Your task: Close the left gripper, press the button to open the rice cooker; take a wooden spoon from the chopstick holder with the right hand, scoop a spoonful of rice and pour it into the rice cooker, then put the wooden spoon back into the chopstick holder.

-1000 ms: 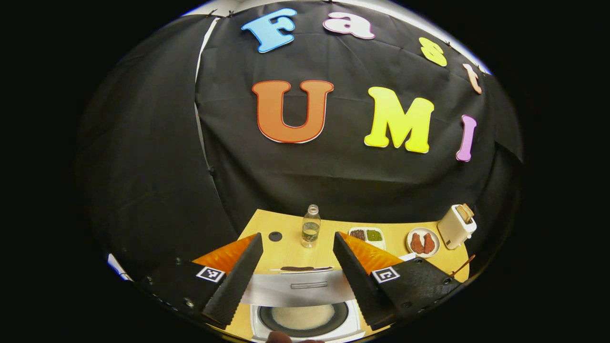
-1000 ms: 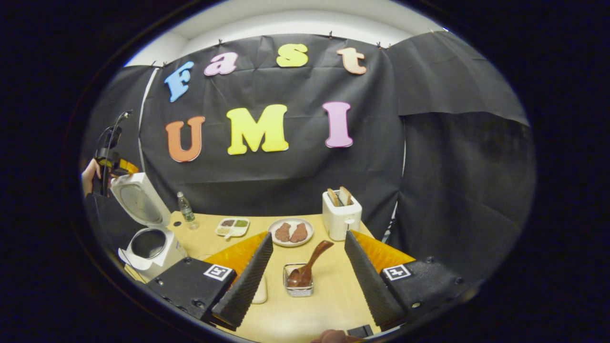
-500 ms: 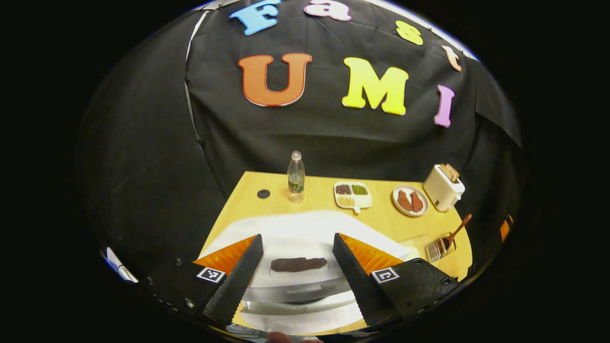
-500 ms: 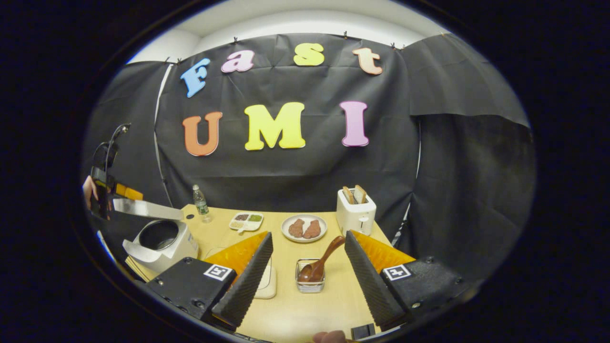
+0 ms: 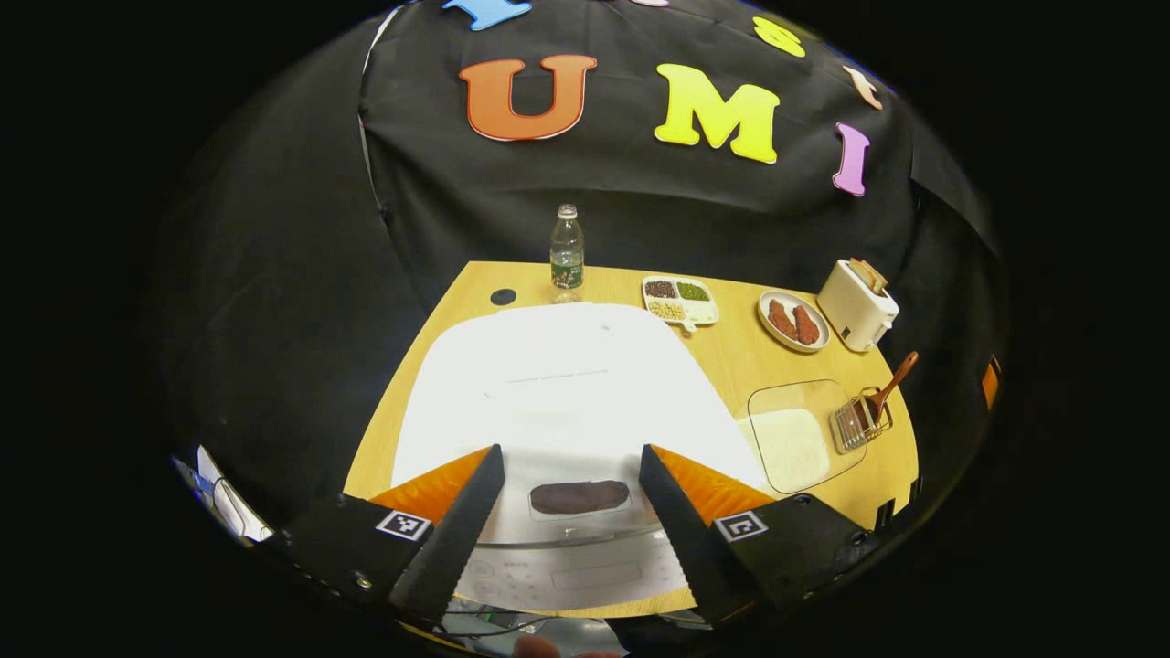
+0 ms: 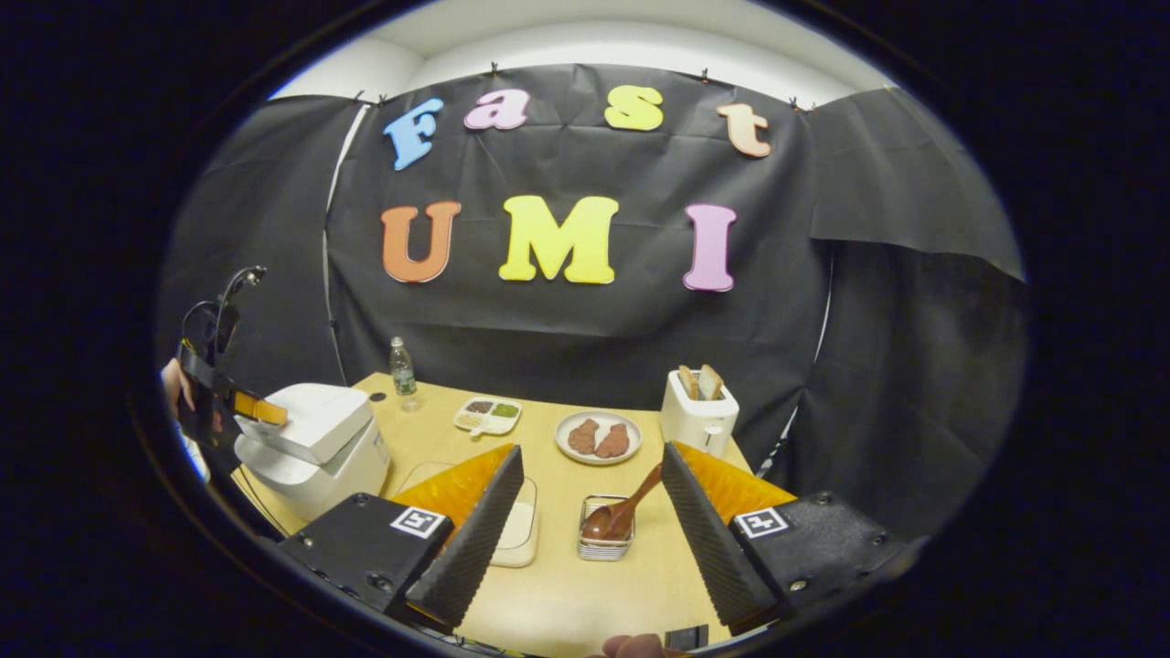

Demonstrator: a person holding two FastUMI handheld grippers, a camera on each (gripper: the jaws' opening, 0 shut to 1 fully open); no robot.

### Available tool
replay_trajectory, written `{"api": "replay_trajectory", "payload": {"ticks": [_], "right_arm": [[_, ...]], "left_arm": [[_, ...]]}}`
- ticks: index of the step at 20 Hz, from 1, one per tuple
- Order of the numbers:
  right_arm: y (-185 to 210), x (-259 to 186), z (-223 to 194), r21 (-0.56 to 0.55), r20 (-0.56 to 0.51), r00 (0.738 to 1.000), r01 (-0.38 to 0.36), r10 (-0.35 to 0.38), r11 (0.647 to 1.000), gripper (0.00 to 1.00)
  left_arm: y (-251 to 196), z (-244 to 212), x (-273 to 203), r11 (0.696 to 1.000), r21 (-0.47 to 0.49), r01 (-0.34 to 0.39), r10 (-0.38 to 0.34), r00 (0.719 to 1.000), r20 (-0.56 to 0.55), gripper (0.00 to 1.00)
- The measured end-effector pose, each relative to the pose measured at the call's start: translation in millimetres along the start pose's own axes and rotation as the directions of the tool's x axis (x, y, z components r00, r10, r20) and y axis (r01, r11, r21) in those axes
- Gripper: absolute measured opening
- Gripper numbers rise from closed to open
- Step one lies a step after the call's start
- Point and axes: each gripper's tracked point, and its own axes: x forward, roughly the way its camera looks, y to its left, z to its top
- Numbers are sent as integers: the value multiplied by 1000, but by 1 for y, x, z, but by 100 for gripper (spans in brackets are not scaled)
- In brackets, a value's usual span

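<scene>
The white rice cooker [image 5: 567, 384] lies right under my left gripper [image 5: 569, 466], its lid lowered almost flat. The left fingers are open and straddle the dark button [image 5: 579, 496] at the lid's front. In the right gripper view the cooker [image 6: 311, 439] sits at the table's left with the left gripper [image 6: 256, 408] resting on its lid. My right gripper [image 6: 590, 457] hangs open over the table, holding nothing. Beyond it the wooden spoon [image 6: 631, 503] leans in the metal chopstick holder [image 6: 603, 544]. A clear dish of rice [image 5: 795, 439] sits between cooker and holder.
Along the back of the wooden table [image 5: 731, 356] stand a water bottle [image 5: 567, 247], a divided dish of beans [image 5: 679, 302], a plate with two meat pieces [image 5: 793, 322] and a white toaster [image 5: 856, 304]. A person's hand [image 6: 174, 384] holds the left gripper.
The cooker lid has swung down from upright to almost flat, and my left gripper has come down with it. The right gripper has shifted slightly; the spoon has stayed in the holder.
</scene>
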Motion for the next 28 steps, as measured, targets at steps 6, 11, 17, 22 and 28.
{"api": "replay_trajectory", "payload": {"ticks": [6, 11, 17, 22, 28], "right_arm": [[11, 7, -1, 6, -12, 999, -35, 36, 999, 96], [10, 15, -4, 40, -22, 999, -43, 43, 998, 100], [15, 20, -3, 61, -16, 998, -66, 67, 996, 100], [19, 22, 3, 47, 7, 995, -105, 104, 993, 100], [8, 33, 17, 37, 45, 991, -129, 127, 991, 96]], "left_arm": [[2, -20, 4, 1000, -22, -19, 18, 998, -59, 98], [2, -28, 5, 999, -37, -39, 36, 996, -76, 98], [-2, -29, 7, 1000, 1, -21, 21, 999, -37, 99], [-2, -19, 7, 997, -37, -72, 73, 997, 33, 98], [-11, 21, -20, 991, -64, -122, 131, 977, 168, 95]]}}
